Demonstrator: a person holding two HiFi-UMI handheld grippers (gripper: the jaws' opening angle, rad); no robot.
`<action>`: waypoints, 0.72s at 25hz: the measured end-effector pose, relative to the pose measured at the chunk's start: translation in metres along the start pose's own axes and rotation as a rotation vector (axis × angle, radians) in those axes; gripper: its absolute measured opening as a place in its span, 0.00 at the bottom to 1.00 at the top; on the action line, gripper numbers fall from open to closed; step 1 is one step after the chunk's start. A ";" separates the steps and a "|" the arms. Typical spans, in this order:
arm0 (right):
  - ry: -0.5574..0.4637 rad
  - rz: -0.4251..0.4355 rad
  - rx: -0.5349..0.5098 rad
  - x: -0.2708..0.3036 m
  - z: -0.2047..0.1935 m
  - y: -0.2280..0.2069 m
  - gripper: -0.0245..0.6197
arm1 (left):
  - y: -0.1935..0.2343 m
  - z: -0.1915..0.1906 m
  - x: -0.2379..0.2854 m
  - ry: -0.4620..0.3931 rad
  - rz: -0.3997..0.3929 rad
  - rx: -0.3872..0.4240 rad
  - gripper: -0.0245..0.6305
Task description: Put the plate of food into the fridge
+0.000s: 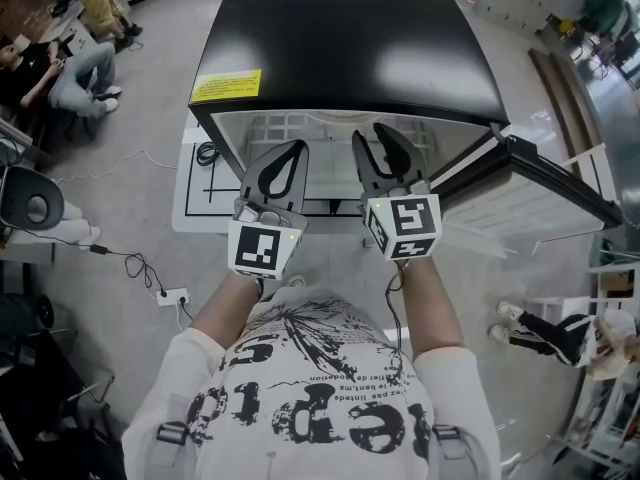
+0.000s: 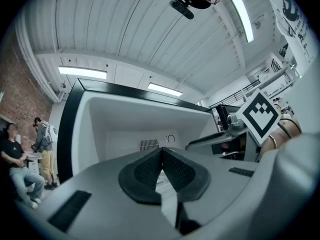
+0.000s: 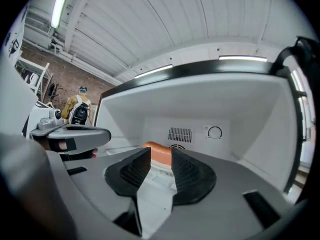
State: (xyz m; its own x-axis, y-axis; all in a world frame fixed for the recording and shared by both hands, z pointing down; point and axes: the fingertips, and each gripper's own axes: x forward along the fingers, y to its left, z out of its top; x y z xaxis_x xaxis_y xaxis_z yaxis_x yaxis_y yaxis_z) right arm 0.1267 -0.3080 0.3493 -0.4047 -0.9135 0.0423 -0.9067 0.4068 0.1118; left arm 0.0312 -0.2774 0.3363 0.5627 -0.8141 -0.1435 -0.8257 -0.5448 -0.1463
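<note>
Fridge [image 1: 350, 58] open. Right gripper [image 1: 371, 134] jaws apart, nothing clamped; orange food [image 3: 158, 153] lies beyond, near fridge's back wall. Left gripper [image 1: 298, 148] jaws together.

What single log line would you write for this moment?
left gripper: shut, empty | right gripper: open, empty | fridge: open | orange food: inside fridge
</note>
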 end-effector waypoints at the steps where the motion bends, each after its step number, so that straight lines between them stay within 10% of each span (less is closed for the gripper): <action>1: -0.019 -0.026 0.011 -0.006 0.001 0.000 0.24 | -0.002 0.001 -0.001 0.001 -0.002 -0.001 0.05; 5: -0.124 -0.147 0.061 -0.034 0.009 -0.001 0.04 | -0.013 0.008 -0.006 -0.011 -0.016 -0.013 0.05; 18: -0.090 -0.106 0.074 -0.101 -0.018 0.046 0.04 | -0.051 0.013 -0.054 -0.006 -0.017 -0.090 0.05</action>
State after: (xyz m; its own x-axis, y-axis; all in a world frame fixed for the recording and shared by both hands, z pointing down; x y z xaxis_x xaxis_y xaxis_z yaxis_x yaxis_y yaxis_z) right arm 0.1280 -0.1966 0.3680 -0.3120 -0.9485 -0.0556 -0.9499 0.3103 0.0369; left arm 0.0431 -0.2028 0.3390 0.5765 -0.8037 -0.1475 -0.8163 -0.5745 -0.0604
